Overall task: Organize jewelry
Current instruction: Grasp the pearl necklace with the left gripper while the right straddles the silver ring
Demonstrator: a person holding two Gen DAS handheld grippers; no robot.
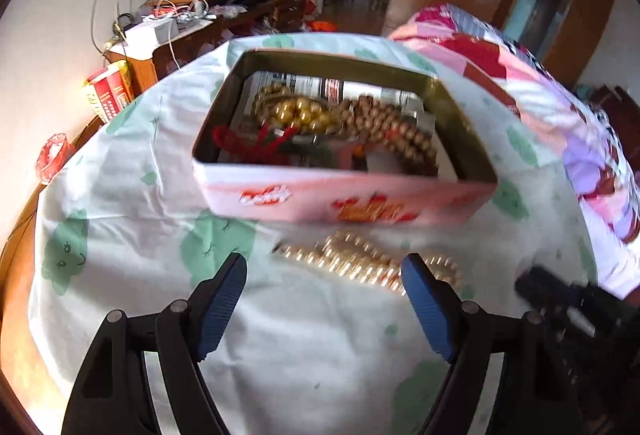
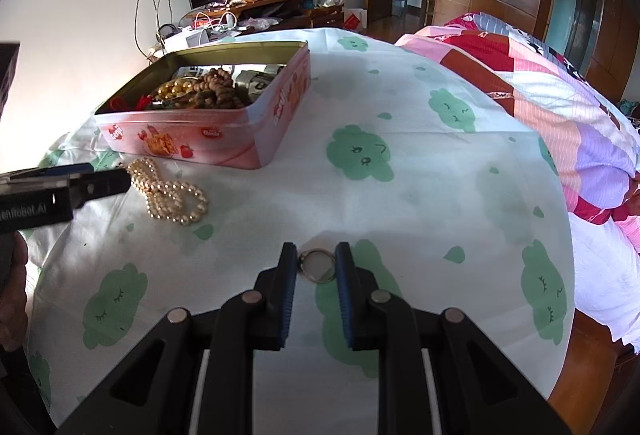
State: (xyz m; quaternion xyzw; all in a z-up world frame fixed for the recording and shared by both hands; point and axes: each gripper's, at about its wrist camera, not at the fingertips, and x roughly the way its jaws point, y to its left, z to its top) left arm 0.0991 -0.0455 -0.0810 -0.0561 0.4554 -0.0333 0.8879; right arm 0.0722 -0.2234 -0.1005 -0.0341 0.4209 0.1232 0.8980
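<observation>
A pink tin box (image 1: 344, 203) (image 2: 224, 143) stands open on the cloth, holding brown bead strings, gold beads and a red cord. In front of it a pearl necklace (image 1: 360, 263) (image 2: 172, 195) lies coiled on the cloth. My left gripper (image 1: 326, 261) is open and hovers just short of the pearls, its right pad overlapping them in the left wrist view; in the right wrist view the left gripper (image 2: 112, 177) shows side-on beside the pearls. My right gripper (image 2: 316, 249) is shut on a small metal ring (image 2: 317, 266), low over the cloth and away from the box.
A white cloth with green prints (image 2: 400, 195) covers the bed. A pink patchwork quilt (image 2: 560, 107) is bunched along the right side. Behind the bed stands a cluttered wooden cabinet (image 2: 260, 7). The right tool's black body (image 1: 560, 303) shows at the right of the left wrist view.
</observation>
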